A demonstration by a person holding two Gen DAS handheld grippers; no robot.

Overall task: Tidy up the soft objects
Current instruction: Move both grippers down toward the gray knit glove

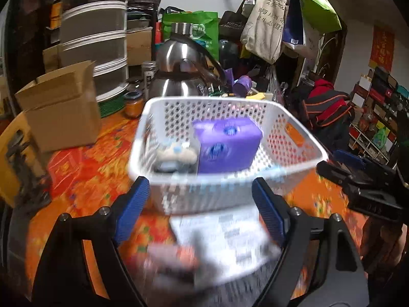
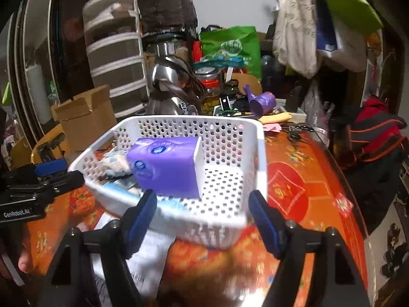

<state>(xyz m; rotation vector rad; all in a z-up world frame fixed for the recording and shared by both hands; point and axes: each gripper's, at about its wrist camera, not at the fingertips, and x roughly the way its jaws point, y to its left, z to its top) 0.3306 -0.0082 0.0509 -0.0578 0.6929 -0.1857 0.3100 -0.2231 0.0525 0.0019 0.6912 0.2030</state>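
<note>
Here both my claws stand released, jaws spread wide with nothing pinched between the blue pads. My left claw (image 1: 200,192) hangs at the near wall of the white basket (image 1: 301,138), its fingers apart on either side of that wall without pressing it; a blurred sheet of printed paper (image 1: 225,240) lies on the table just under the jaws. My right claw (image 2: 203,207) is at the basket's near right corner, also clear of it, its pads apart on either side of the rim. Inside the basket a purple tissue pack (image 2: 163,168) stands against a white divider (image 2: 198,163), and to the pack's left lies a pale plush toy (image 1: 176,153), too blurred to make out more. The compartment on the far side of the divider shows only its perforated floor. The basket sits on a table with an orange and red patterned cloth (image 2: 294,179). Behind it stand a steel kettle (image 1: 179,58), a cardboard box (image 1: 64,110) to the left and a stack of plastic drawers (image 1: 94,33). Cloth bags (image 1: 268,25) hang at the upper right, and a red and black garment (image 2: 378,133) lies heaped at the right edge of the table. From the right view, the left claw shows at the left edge; beneath it is part of a hand (image 2: 25,255).
</note>
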